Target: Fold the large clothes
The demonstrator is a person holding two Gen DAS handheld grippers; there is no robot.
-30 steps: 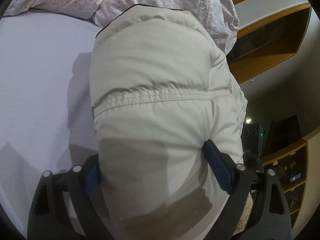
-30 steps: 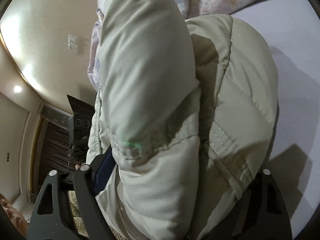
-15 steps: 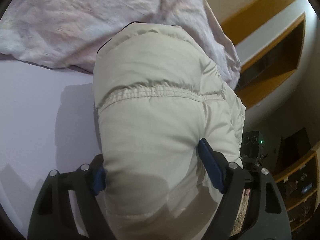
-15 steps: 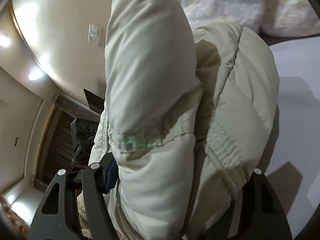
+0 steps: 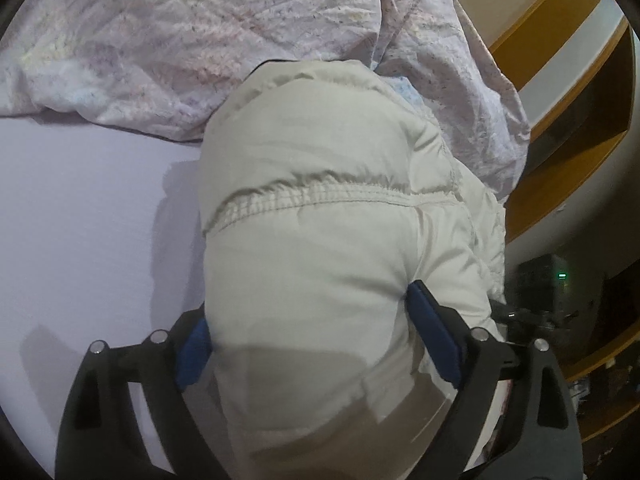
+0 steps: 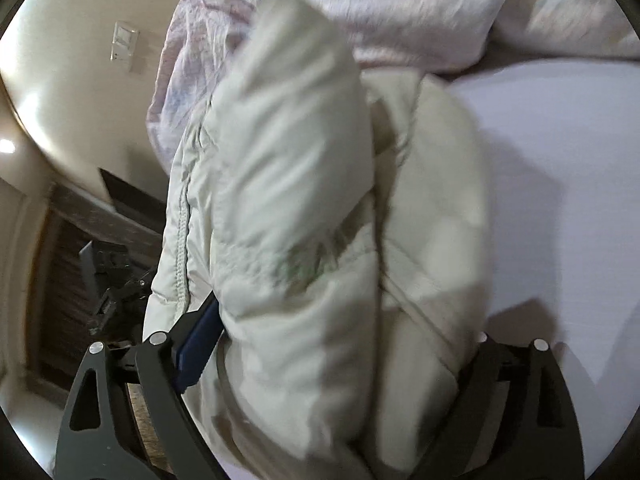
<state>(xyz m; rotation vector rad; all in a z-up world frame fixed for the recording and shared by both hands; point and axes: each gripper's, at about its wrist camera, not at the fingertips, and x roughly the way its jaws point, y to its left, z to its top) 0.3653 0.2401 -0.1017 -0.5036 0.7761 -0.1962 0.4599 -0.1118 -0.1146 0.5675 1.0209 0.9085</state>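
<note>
**Big, Springy and Slick: Best Gripped at the Seams**

Starts with the bed, covered in a plain lavender sheet, and a crumpled floral duvet heaped at the far side. Finds the puffer jacket bundled into a fat cream roll in front of that heap, its far end touching or just short of the duvet. Cannot tell whether the underside rests on the sheet or hangs just clear.

Judging by the look: light for such bulk, full of air, soft all through, with a smooth shell likely to slide. Expect spring-back, so any fold will puff open unless pressed flat and kept pinned. Should compress a good deal under a firm squeeze, then swell again.

Look for purchase at the gathered stitched seam running across the roll, where the filling thins and the fabric bunches. Avoid the fat middle of a quilted panel, where a grip would mostly catch air and could slip.

Left tool: clamped across the near end of the roll, jaws very wide and just opened further, blue pads dented into the fabric on both sides.

Right tool: likewise grasping the jacket at the other side, jaws just opened further, bulk filling the gap, one pad pressed against the shell, the other buried under fabric.
</note>
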